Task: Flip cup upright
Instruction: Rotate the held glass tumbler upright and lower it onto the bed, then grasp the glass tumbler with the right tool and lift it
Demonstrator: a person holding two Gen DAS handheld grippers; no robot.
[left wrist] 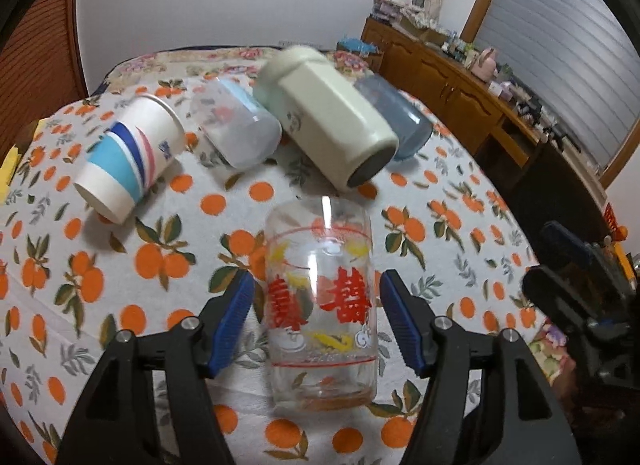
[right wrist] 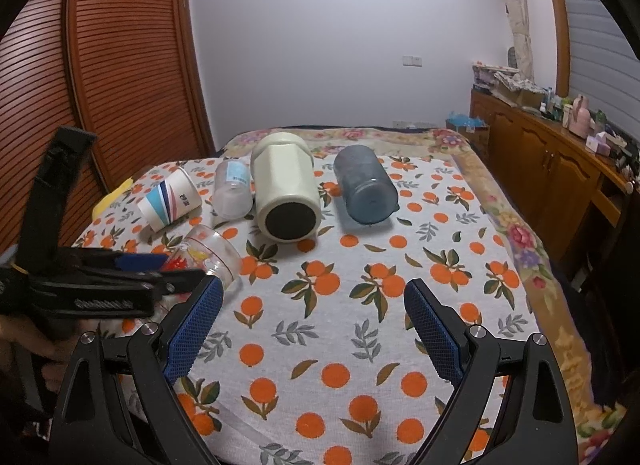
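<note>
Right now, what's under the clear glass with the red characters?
The glass lies on its side between the open left gripper fingers, on the orange-print tablecloth, which shows through it. Nothing else visible beneath.

The glass cup [left wrist: 322, 301] [right wrist: 208, 251] is a clear cylindrical tumbler printed with red Chinese characters, yellow motifs and thin red bands near each end. It lies on its side on the orange-patterned tablecloth [left wrist: 160, 233] [right wrist: 360, 265], long axis pointing away from the left wrist camera, with what appears to be the thick base at the near end, though transparency makes this uncertain. Beyond it, four further cups lie on their sides in a row: a paper cup [left wrist: 128, 157] [right wrist: 170, 199] with blue and pink stripes, a frosted plastic cup [left wrist: 236, 125] [right wrist: 233, 193], a cream faceted cup [left wrist: 328, 117] [right wrist: 286, 195] and a blue-grey translucent cup [left wrist: 394, 121] [right wrist: 365, 187].
</note>
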